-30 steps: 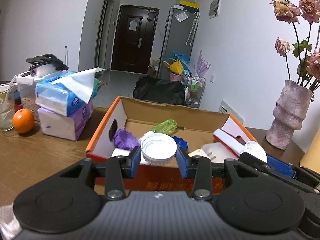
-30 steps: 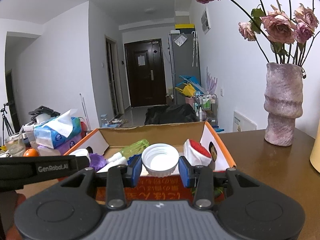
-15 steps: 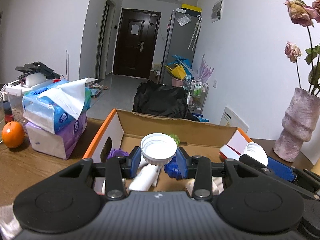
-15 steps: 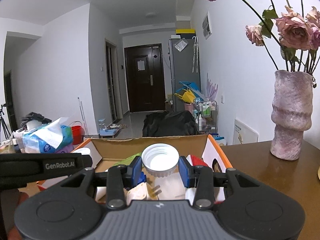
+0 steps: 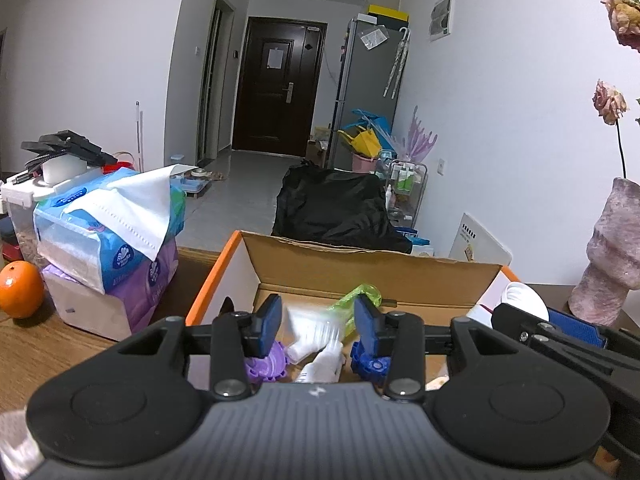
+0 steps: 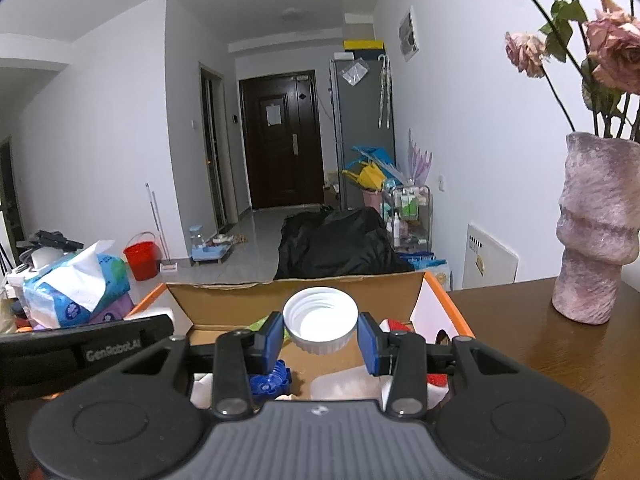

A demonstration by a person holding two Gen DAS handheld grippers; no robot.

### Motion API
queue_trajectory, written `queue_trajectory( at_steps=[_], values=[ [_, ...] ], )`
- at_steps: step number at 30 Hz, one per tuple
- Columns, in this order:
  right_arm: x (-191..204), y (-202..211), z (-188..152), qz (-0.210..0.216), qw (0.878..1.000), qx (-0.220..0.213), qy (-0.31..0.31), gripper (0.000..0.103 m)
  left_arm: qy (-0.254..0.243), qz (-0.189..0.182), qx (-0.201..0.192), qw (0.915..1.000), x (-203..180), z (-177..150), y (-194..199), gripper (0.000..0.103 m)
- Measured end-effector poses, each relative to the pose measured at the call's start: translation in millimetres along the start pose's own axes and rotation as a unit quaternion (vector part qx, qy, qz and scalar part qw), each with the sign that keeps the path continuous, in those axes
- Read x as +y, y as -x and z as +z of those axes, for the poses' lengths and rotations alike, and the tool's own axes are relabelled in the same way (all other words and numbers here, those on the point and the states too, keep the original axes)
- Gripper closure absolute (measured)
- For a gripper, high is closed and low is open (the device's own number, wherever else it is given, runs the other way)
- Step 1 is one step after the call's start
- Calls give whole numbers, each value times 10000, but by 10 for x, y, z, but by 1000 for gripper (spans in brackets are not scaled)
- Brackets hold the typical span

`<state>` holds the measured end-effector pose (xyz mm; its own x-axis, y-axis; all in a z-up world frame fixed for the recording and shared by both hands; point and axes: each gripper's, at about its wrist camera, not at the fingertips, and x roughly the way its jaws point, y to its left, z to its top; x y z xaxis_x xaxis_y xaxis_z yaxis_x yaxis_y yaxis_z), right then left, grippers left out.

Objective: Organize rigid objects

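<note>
Blue-padded jaws of the left gripper (image 5: 316,322) have just been opening, a blurred white cap (image 5: 314,330) dropping between them into the cardboard box (image 5: 360,264). The right gripper (image 6: 320,338) (over the same box) clamps its own white lid (image 6: 320,318); releasing it looks next.

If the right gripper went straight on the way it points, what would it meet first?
Probably the far cardboard wall of the box, just beyond the white cap that the right gripper holds; depth is uncertain.
</note>
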<state>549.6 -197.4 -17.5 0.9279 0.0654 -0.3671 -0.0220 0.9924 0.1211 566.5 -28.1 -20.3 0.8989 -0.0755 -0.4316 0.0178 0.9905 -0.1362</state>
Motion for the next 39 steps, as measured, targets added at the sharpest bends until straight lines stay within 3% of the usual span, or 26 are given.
queue_trajectory(
  at_steps=[1, 3, 7, 9, 11, 15, 27, 39],
  values=[
    [-4, -16, 4, -1, 10000, 39, -11, 63, -2, -15, 10, 10000, -3, 3, -1, 53],
    [-20, -29, 5, -17, 10000, 86, -32, 63, 19, -11, 9, 10000, 9, 4, 26, 22],
    [-76, 1, 27, -42, 9999, 33, -162, 33, 0, 72, -164, 9998, 32, 19, 103, 13],
    [-104, 29, 39, -89, 9997, -33, -209, 23, 128, 192, -193, 9995, 84, 29, 122, 0],
    [-142, 54, 50, -77, 9995, -76, -290, 11, 230, 146, -218, 9994, 129, 46, 145, 0],
    [-157, 103, 59, -79, 9993, -178, -331, 0, 288, 177, -247, 9991, 199, 70, 190, 0],
    [-179, 538, 42, -20, 9994, -341, -18, 0, 191, 309, -597, 9976, 199, 83, 793, 0],
    [-184, 1718, -100, 56, 9979, -586, 254, 0, -44, 248, -888, 9957, 93, -159, 2063, 0]
  ],
)
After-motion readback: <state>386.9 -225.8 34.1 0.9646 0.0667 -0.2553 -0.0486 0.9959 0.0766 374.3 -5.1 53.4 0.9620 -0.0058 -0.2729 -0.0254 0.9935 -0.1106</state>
